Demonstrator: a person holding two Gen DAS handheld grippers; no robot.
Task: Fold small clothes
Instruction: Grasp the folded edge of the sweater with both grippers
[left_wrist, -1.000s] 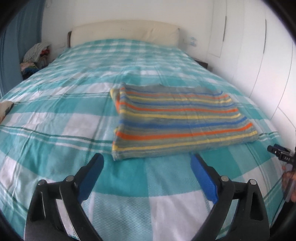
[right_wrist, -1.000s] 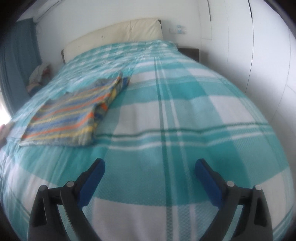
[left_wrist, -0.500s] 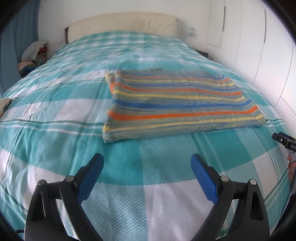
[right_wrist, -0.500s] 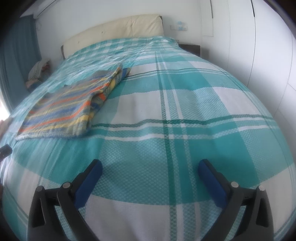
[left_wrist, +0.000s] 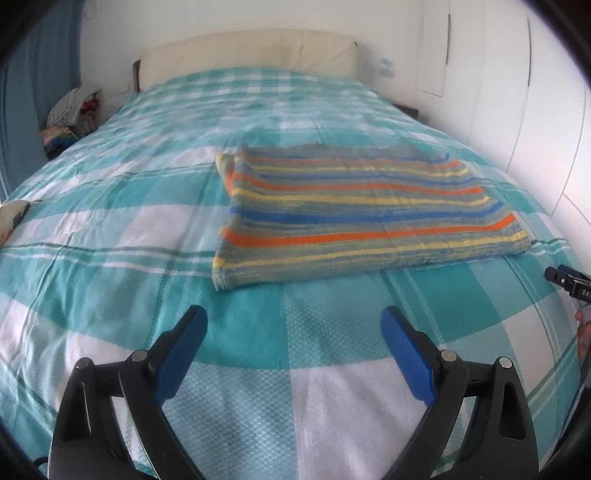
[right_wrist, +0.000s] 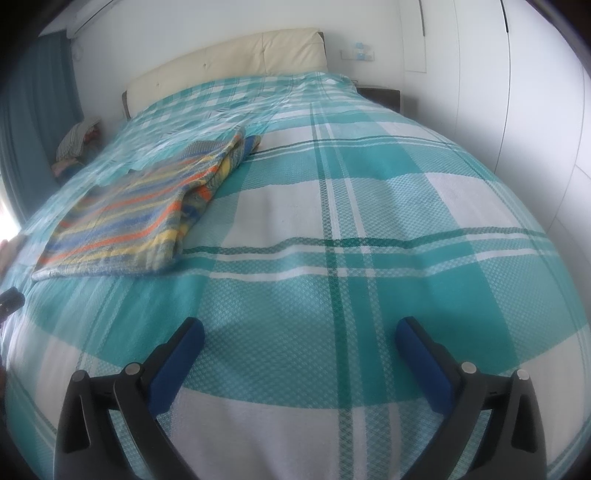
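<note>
A striped garment in orange, blue, yellow and grey lies folded flat in a rectangle on the teal checked bedspread. It also shows in the right wrist view, at the left. My left gripper is open and empty, above the bedspread just short of the garment's near edge. My right gripper is open and empty over bare bedspread, to the right of the garment. The tip of the right gripper shows at the right edge of the left wrist view.
A cream headboard stands at the far end of the bed. A pile of clothes sits at the far left by a blue curtain. White wardrobe doors run along the right side. A dark bedside table is at the far right.
Both grippers have drifted a little over the bed, so the garment sits slightly differently in each view. Both stay open and empty. The garment has not moved.
</note>
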